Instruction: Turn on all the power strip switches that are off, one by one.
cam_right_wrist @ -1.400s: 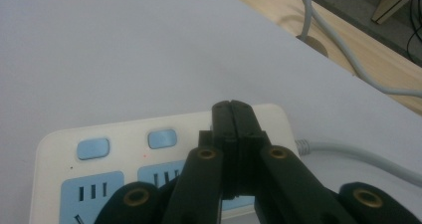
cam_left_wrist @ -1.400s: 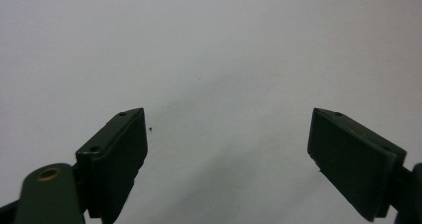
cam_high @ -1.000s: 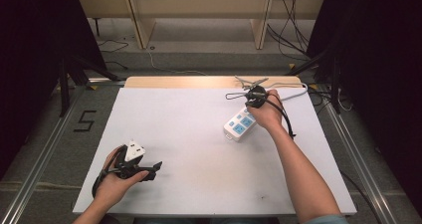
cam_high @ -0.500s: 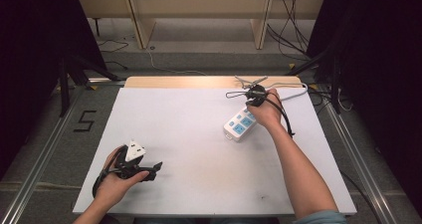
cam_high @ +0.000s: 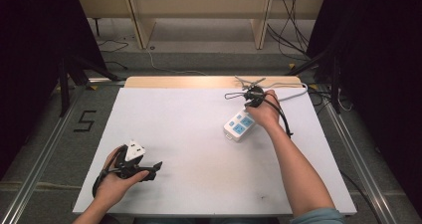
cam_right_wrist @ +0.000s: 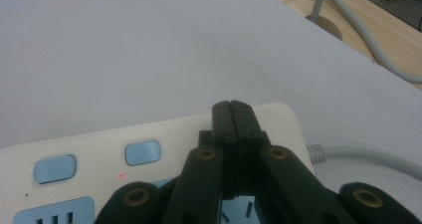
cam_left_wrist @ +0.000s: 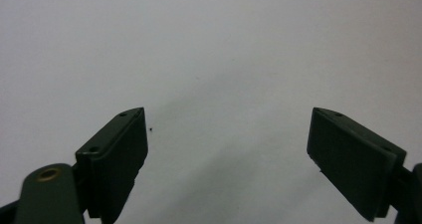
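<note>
Pressing with our right gripper (cam_right_wrist: 233,107) clenched over the power strip (cam_high: 240,125) at the table's (cam_high: 199,149) far right; if tips slip between buttons (cam_right_wrist: 143,152), it skids. Left gripper (cam_left_wrist: 229,149) released, idle.

White table (cam_high: 189,134); white power strip (cam_high: 239,126) lying right of centre.

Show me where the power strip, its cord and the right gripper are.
power strip (cam_high: 240,126): high view, white top face by the blue sockets.
cord (cam_right_wrist: 366,157): right gripper view, grey stretch leaving the strip's end.
right gripper (cam_right_wrist: 233,109): right gripper view, tips of its shut jaws over the strip.
</note>
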`<action>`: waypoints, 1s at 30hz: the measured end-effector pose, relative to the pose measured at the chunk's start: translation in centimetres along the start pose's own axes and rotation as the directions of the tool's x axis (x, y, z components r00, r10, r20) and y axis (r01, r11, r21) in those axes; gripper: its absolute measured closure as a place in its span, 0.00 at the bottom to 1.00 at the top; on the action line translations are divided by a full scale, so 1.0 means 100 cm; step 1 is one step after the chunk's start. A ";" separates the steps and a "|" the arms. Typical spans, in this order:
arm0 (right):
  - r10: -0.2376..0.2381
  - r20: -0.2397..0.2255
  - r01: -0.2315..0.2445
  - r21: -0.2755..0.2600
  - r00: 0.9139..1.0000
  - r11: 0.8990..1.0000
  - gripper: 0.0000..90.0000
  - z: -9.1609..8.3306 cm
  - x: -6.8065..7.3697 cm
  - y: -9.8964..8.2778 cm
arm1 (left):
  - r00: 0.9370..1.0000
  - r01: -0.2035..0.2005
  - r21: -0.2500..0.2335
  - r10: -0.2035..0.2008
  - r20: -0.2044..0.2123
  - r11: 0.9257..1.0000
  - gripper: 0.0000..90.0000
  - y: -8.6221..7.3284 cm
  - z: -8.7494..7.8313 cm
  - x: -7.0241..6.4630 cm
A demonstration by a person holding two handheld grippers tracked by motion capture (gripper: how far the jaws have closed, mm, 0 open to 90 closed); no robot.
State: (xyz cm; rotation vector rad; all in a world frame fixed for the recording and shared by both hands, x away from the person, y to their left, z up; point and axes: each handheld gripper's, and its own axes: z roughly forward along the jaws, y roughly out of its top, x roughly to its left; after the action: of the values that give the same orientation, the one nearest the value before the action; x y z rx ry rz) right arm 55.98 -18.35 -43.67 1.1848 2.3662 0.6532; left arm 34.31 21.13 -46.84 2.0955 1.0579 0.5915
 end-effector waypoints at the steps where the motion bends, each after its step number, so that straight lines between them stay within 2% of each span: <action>1: -0.001 -0.002 0.001 0.000 1.000 1.000 1.00 0.001 0.000 0.000 | 1.000 0.000 0.000 0.000 0.000 1.000 0.18 0.000 0.000 0.000; 30: 0.004 0.003 -0.004 0.034 1.000 0.999 1.00 0.009 0.000 0.003 | 1.000 0.005 -0.010 -0.005 -0.002 1.000 0.18 0.000 0.000 0.000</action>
State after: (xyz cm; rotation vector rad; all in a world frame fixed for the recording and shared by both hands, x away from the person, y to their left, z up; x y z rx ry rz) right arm 56.59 -17.99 -44.22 1.2045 2.3816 0.6149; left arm 34.30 21.11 -46.84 2.0834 1.0586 0.5959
